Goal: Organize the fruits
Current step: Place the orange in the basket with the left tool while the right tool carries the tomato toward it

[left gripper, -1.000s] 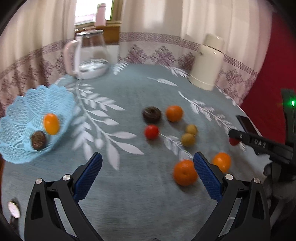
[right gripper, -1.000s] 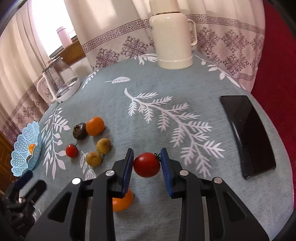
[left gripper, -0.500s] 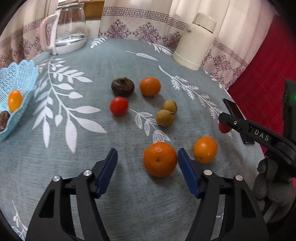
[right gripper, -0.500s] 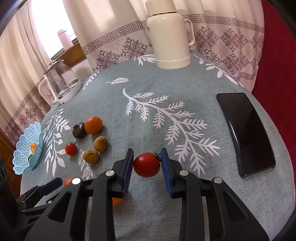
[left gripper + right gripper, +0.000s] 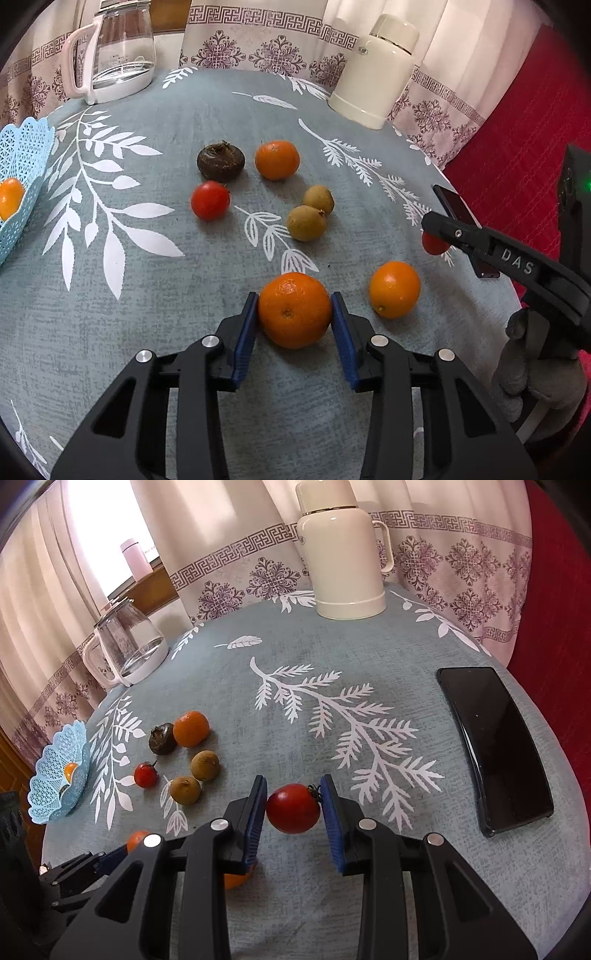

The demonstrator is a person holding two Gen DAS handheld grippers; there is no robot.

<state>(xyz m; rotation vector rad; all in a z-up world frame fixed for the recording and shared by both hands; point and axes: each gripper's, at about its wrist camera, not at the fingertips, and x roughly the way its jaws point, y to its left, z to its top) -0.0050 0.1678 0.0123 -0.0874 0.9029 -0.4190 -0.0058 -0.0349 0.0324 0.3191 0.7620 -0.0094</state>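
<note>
The left gripper point(image 5: 294, 325), wide open and off to one side of the fruit a second ago, has swung in and closed its blue pads onto the large orange point(image 5: 294, 310) at the near edge of the table point(image 5: 184, 266), both pads now touching its sides. The blue basket point(image 5: 20, 177), in full view on the left a second ago, has slid almost out of the left wrist view. In the right wrist view the left gripper now pokes in at the near left corner.
</note>
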